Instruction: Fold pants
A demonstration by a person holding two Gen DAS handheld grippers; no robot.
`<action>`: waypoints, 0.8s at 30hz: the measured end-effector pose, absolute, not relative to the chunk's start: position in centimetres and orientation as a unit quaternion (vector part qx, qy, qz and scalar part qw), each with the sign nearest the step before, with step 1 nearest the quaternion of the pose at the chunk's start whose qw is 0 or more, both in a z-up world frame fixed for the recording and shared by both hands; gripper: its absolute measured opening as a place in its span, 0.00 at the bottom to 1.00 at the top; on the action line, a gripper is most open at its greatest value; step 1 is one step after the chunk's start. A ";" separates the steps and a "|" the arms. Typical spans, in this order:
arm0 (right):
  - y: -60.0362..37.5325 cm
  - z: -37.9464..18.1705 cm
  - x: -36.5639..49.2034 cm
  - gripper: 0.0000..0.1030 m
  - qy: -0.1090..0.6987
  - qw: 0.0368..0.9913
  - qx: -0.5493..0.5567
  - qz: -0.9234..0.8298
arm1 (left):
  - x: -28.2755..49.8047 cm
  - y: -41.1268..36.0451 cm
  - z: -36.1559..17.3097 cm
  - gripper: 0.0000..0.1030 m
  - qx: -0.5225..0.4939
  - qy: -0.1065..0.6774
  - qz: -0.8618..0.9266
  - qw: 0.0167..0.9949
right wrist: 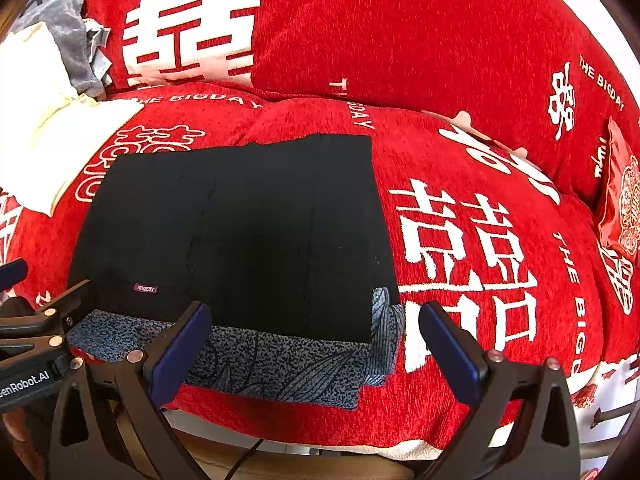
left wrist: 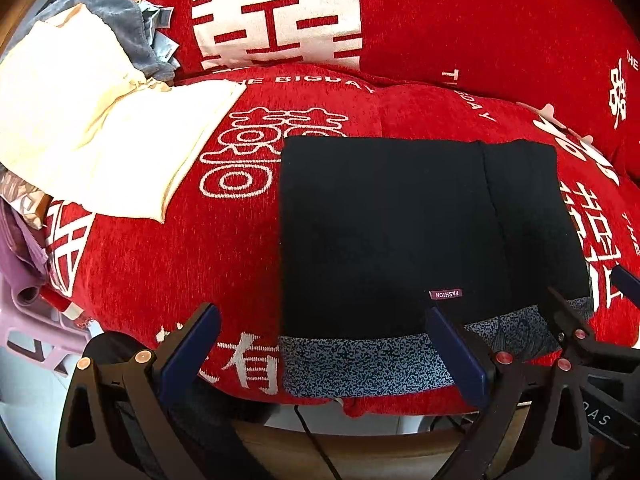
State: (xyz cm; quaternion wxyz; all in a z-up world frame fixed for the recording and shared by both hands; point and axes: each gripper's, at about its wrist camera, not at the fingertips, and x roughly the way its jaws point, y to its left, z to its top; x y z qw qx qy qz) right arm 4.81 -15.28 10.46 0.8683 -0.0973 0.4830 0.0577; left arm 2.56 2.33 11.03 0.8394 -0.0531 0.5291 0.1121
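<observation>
The black pants (left wrist: pixel 400 224) lie folded into a flat rectangle on the red sofa seat, a small "FASHION" label (left wrist: pixel 445 294) near the front edge. They rest on a blue-grey patterned cloth (left wrist: pixel 360 364). My left gripper (left wrist: pixel 324 344) is open and empty at the pants' front left edge. In the right wrist view the pants (right wrist: pixel 240 232) fill the middle, over the same patterned cloth (right wrist: pixel 288 364). My right gripper (right wrist: pixel 316 340) is open and empty at the front right corner. The left gripper's fingers (right wrist: pixel 52 312) show at the left edge.
The red sofa cover (left wrist: pixel 160 264) has white characters. A cream garment (left wrist: pixel 88 128) and grey cloth (left wrist: pixel 116 12) lie at the left. A purple stool (left wrist: pixel 28 320) stands beside the sofa. A red packet (right wrist: pixel 620 200) lies at the right. Back cushions (right wrist: pixel 400 28) rise behind.
</observation>
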 end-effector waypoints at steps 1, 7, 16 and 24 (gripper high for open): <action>-15.3 10.4 4.8 1.00 0.483 0.868 -0.098 0.057 | 2.5 2.3 11.0 1.00 -0.054 0.528 0.112 0.840; -15.2 10.4 4.8 1.00 0.482 0.869 -0.101 0.057 | 2.5 2.5 11.0 1.00 -0.057 0.526 0.109 0.841; -15.2 10.6 4.8 1.00 0.479 0.870 -0.103 0.057 | 2.4 2.2 11.3 1.00 -0.059 0.525 0.110 0.842; -15.1 10.7 4.8 1.00 0.478 0.870 -0.103 0.056 | 2.4 2.3 11.2 1.00 -0.067 0.528 0.109 0.839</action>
